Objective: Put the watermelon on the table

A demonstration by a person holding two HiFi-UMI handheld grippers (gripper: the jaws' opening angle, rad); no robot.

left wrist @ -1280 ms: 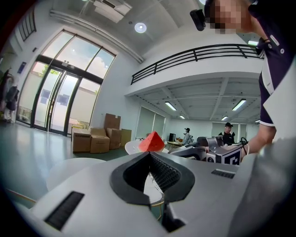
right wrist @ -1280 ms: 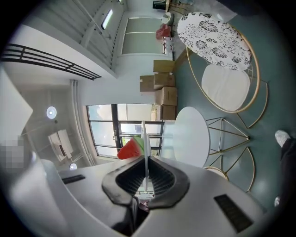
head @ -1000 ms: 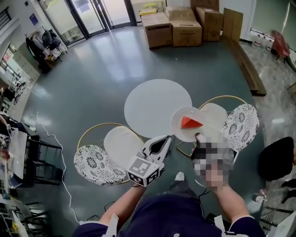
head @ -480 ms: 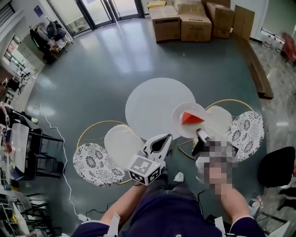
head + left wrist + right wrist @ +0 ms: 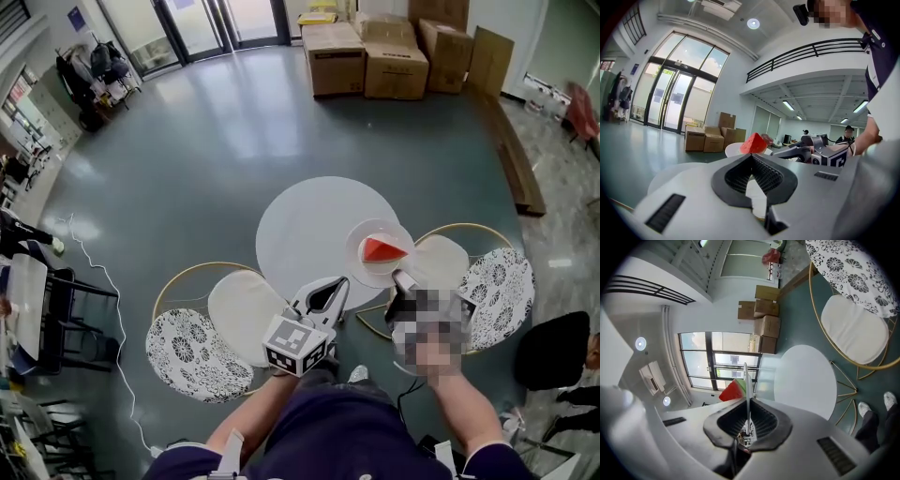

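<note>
A red watermelon wedge [image 5: 383,248] lies on a white plate [image 5: 368,272]. My right gripper [image 5: 401,277] is shut on the plate's near rim and holds it level over the right edge of the round white table [image 5: 300,220]. In the right gripper view the plate [image 5: 746,380] shows edge-on between the jaws, with the watermelon [image 5: 733,390] to its left. My left gripper [image 5: 338,282] hovers by the table's near edge, shut and empty. In the left gripper view the watermelon [image 5: 753,143] sits just beyond the closed jaw tips of the left gripper [image 5: 751,155].
Two gold-framed chairs flank the table: one at the left [image 5: 202,323], one at the right [image 5: 478,277], both with white seats and patterned backs. Cardboard boxes [image 5: 370,56] stand at the far wall. A black chair [image 5: 558,352] is at the lower right.
Both grippers have moved forward toward the table. The plate with the watermelon now reaches further over the table's right edge.
</note>
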